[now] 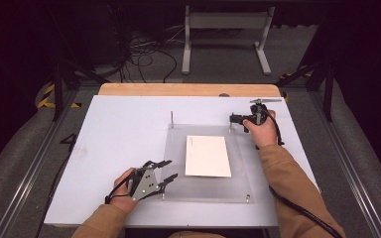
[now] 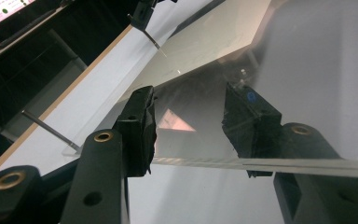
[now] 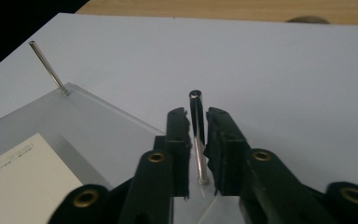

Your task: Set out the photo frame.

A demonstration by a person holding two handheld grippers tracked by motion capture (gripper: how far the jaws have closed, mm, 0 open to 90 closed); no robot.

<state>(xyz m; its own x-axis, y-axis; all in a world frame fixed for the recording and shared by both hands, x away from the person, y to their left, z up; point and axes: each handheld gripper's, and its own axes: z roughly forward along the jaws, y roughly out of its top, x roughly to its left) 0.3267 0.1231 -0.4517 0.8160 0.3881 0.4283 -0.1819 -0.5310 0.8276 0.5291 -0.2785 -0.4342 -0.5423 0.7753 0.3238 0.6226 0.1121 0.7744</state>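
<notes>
1. While the clear acrylic plate (image 1: 206,193) lies flat on the white worktop (image 1: 119,139), a cream sheet of paper (image 1: 208,155) rests on its middle, apart from all four plate edges.
2. The left gripper (image 1: 164,171) sits at the plate's near-left edge, its fingers (image 2: 139,128) spread wide, one above and one below the edge, not clamped.
3. The right gripper (image 1: 234,119) is at the far-right corner, its fingers (image 3: 179,154) drawn close on either side of the upright metal pin (image 3: 197,135); whether they touch it I cannot tell.
4. Another pin (image 1: 171,119) stands at the far-left corner.
5. Bare worktop spreads wide to the plate's left, with a narrower band beyond its far edge.
</notes>
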